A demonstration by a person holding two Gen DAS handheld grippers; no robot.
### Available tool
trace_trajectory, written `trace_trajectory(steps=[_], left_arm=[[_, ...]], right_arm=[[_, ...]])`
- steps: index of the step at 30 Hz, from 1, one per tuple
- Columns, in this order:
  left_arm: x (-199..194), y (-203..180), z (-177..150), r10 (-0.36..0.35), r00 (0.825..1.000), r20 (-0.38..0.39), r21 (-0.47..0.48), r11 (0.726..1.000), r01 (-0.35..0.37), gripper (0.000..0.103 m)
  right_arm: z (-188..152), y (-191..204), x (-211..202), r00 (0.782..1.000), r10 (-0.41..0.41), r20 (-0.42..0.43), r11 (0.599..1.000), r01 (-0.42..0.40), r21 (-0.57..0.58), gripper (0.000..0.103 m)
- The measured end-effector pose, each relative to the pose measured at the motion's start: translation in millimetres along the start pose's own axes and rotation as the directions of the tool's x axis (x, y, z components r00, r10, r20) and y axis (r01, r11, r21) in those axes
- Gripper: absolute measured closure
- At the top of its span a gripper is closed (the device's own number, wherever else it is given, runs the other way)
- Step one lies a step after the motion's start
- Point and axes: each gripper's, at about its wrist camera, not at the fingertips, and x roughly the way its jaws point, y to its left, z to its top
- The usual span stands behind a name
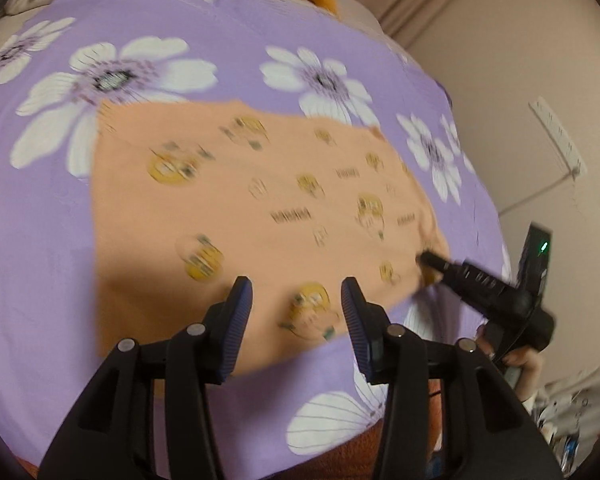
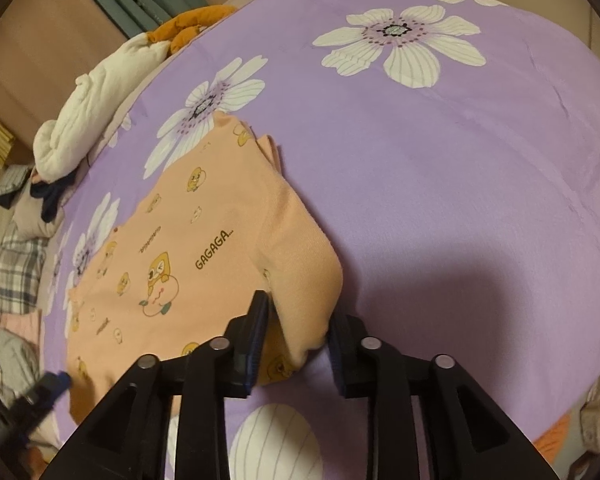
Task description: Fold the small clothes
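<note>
A peach small garment (image 1: 240, 220) printed with cartoon chicks lies flat on a purple flowered bedsheet (image 1: 40, 240). My left gripper (image 1: 296, 286) hovers over its near edge, jaws open, nothing between them. In the right wrist view the same garment (image 2: 180, 248) has a folded-over sleeve part running to its near right corner. My right gripper (image 2: 298, 312) straddles that corner; the cloth sits loosely between the open pads. The right gripper (image 1: 424, 258) also shows at the garment's right edge in the left wrist view. The left gripper's blue tip (image 2: 60, 380) shows at the lower left.
A rolled white cloth (image 2: 96, 120) and an orange plush (image 2: 192, 24) lie at the bed's far edge. A pile of checked and pink clothes (image 2: 16, 264) sits off the left side. The purple bedsheet (image 2: 460, 200) stretches bare to the right. A power strip (image 1: 556, 136) hangs on the wall.
</note>
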Motion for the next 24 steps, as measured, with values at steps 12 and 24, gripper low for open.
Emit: trace_trajectory(steps=[12, 24], left_arm=[[47.2, -3.4, -18.2, -0.013, 0.994, -0.105, -0.022, 1.0, 0.011, 0.058], [18.4, -6.6, -21.6, 0.036, 0.998, -0.06, 0.011, 0.999, -0.035, 0.058]], right_arm=[[-1.2, 3.0, 11.9, 0.996, 0.089, 0.007, 0.996, -0.089, 0.031, 0.05], [16.6, 30.8, 5.3, 0.992, 0.087, 0.091, 0.996, -0.084, -0.039, 0.09]])
